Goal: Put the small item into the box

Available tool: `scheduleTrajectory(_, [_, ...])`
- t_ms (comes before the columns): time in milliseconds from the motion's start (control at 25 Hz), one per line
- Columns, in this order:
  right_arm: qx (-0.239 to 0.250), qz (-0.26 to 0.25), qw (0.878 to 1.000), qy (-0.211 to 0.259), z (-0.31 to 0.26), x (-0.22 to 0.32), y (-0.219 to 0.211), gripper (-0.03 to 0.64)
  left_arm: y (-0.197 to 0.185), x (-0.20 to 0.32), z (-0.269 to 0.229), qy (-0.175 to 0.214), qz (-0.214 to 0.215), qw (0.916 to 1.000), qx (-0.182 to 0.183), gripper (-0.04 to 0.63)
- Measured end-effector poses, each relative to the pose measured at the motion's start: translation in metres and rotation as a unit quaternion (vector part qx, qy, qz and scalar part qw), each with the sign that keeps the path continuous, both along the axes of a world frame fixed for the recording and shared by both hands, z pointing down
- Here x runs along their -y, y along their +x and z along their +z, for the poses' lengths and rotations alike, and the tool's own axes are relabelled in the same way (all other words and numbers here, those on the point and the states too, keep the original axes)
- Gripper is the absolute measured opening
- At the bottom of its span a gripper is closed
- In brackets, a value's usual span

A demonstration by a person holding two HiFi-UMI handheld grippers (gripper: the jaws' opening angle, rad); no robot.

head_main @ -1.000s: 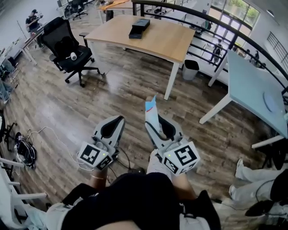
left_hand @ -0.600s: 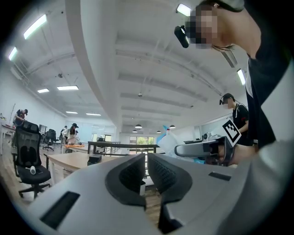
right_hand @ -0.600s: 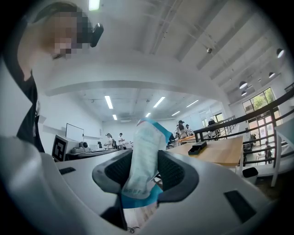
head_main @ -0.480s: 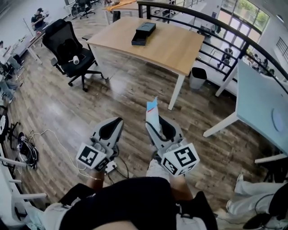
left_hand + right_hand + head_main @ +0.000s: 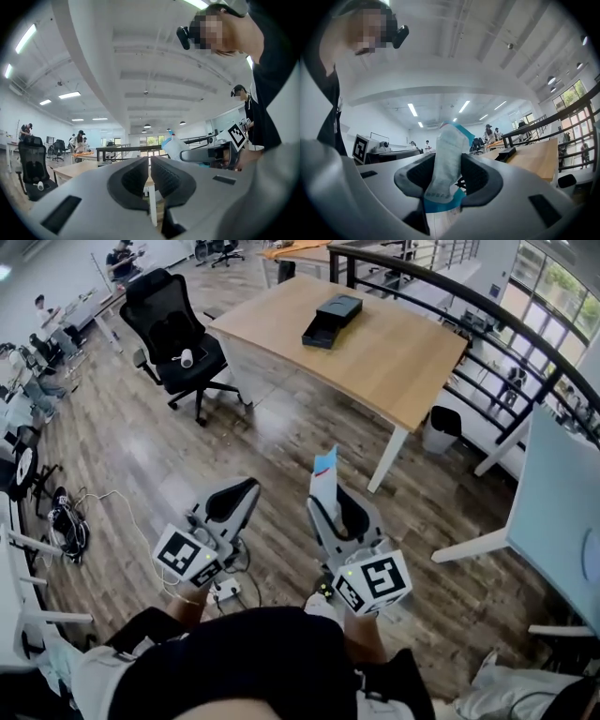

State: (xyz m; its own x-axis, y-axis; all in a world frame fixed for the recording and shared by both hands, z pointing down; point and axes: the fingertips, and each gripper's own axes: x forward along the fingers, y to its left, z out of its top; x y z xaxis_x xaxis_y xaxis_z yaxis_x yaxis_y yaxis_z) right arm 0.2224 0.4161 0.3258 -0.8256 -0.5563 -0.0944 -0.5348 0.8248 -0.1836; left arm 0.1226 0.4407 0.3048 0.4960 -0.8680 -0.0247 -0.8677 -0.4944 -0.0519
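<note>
Right gripper view shows the right gripper (image 5: 448,164) pinching a small white-and-blue packet (image 5: 445,154) upright between its jaws. The left gripper (image 5: 150,165) has its jaws pressed together on nothing. The black box (image 5: 332,319) sits well apart on the wooden counter (image 5: 394,362) (too small to tell if it lies open). Best to grip firmly, walk close, and release only once the packet is over the opening.

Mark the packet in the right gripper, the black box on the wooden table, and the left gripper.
packet (image 5: 444,161), right gripper view, its white middle between the jaws.
black box (image 5: 332,319), head view, its dark top.
left gripper (image 5: 149,161), left gripper view, midway between its fingertips.
</note>
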Motion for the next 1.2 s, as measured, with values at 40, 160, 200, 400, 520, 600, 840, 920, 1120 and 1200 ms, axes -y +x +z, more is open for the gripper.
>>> scheduleTrajectory(40, [-0.004,-0.001,1.000,0.004,-0.001,0.006,0.000,0.172,0.002,0.005,-0.003,0.002,-0.002,1.0000,0.007,0.025])
scheduleTrajectory(160, [-0.043,0.018,0.998,0.032,-0.001,0.022,0.002,0.172,0.007,0.020,-0.007,0.004,-0.001,0.9999,0.015,0.025])
scheduleTrajectory(200, [-0.054,0.027,0.997,0.043,-0.002,0.029,0.003,0.172,0.008,0.024,-0.007,0.003,-0.002,0.9999,0.015,0.025])
scheduleTrajectory(400, [-0.058,0.006,0.997,0.047,-0.003,0.051,0.008,0.172,0.011,0.048,-0.007,0.015,-0.024,0.9996,0.007,0.025])
scheduleTrajectory(520, [-0.061,-0.009,0.996,0.059,-0.007,0.064,0.002,0.172,0.008,0.056,-0.007,0.019,-0.038,0.9991,0.002,0.025])
scheduleTrajectory(600, [-0.064,-0.032,0.995,0.063,-0.005,0.071,-0.009,0.172,-0.001,0.062,-0.005,0.019,-0.053,0.9984,-0.001,0.025])
scheduleTrajectory(840, [-0.065,-0.072,0.994,0.052,0.006,0.099,-0.038,0.172,-0.031,0.079,0.007,0.007,-0.096,0.9953,-0.007,0.025])
scheduleTrajectory(920, [-0.064,-0.078,0.994,0.042,0.012,0.108,-0.045,0.172,-0.039,0.083,0.014,0.000,-0.104,0.9946,-0.006,0.025])
scheduleTrajectory(1120, [-0.070,-0.082,0.994,0.020,0.026,0.127,-0.061,0.172,-0.057,0.104,0.032,-0.013,-0.106,0.9941,-0.017,0.025])
scheduleTrajectory(1200, [-0.077,-0.065,0.995,0.019,0.026,0.139,-0.064,0.172,-0.063,0.119,0.034,-0.012,-0.092,0.9954,-0.022,0.025])
